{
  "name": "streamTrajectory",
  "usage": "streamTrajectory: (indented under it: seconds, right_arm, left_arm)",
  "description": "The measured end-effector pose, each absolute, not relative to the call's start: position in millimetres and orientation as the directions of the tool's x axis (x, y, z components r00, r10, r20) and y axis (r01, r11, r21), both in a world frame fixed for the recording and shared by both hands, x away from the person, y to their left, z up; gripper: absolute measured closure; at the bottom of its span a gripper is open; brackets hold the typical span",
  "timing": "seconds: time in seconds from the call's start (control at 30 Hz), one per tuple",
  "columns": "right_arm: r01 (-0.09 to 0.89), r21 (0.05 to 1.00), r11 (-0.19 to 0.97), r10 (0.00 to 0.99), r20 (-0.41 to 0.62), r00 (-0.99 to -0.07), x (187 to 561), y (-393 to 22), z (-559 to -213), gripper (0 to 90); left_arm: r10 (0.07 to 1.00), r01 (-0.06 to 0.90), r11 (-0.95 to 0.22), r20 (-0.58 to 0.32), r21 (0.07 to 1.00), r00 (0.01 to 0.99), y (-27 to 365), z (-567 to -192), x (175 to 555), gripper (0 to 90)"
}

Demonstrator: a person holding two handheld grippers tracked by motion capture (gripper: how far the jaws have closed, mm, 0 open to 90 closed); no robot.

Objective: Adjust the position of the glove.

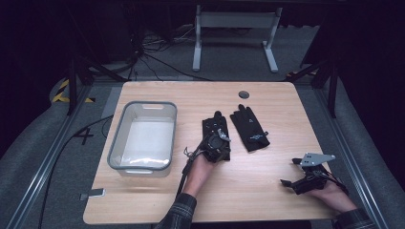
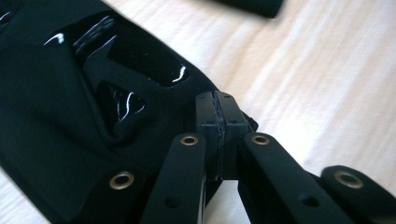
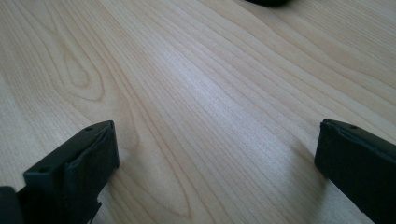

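Note:
Two black gloves lie on the wooden table (image 1: 157, 200). The left glove (image 1: 212, 125) is under my left gripper (image 1: 217, 141). In the left gripper view the jaws are pressed together at the edge of this glove (image 2: 56, 93), and my left gripper (image 2: 218, 122) is shut on its fabric. The right glove (image 1: 250, 130) lies flat beside it, untouched. My right gripper (image 1: 290, 183) rests near the table's front right, well clear of both gloves. In the right gripper view my right gripper (image 3: 215, 154) stands wide open over bare wood.
A grey plastic bin (image 1: 142, 104) stands on the left half of the table with nothing visible inside. A round cable hole (image 1: 244, 94) sits near the far edge. A white table frame (image 1: 234, 21) and cables are on the floor beyond.

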State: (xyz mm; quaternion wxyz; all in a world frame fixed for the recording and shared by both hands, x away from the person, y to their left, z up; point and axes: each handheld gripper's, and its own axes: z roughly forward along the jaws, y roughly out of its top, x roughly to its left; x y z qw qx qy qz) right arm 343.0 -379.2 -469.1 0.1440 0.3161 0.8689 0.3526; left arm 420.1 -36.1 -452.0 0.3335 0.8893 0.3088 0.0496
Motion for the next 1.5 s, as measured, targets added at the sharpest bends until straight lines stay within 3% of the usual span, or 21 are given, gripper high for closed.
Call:
streamTrajectory:
  seconds: [0.37,0.67,1.03,1.5]
  right_arm:
    - [0.448,0.703,0.552,0.650,-0.027,-0.759,343,-379,-469,0.3]
    - [0.447,0.704,0.552,0.650,-0.027,-0.760,343,-379,-469,0.4]
    - [0.445,0.704,0.554,0.647,-0.028,-0.762,343,-379,-469,0.4]
    - [0.445,0.704,0.554,0.647,-0.028,-0.762,343,-379,-469,0.4]
  left_arm:
    - [0.595,0.505,-0.574,-0.096,0.645,0.798,-34,-435,425,89.6]
    - [0.656,0.514,-0.574,-0.018,0.638,0.755,-35,-429,464,89.6]
    - [0.715,0.567,-0.559,0.005,0.604,0.699,-19,-439,489,89.6]
    - [0.680,0.561,-0.584,-0.025,0.587,0.733,-30,-444,467,89.7]
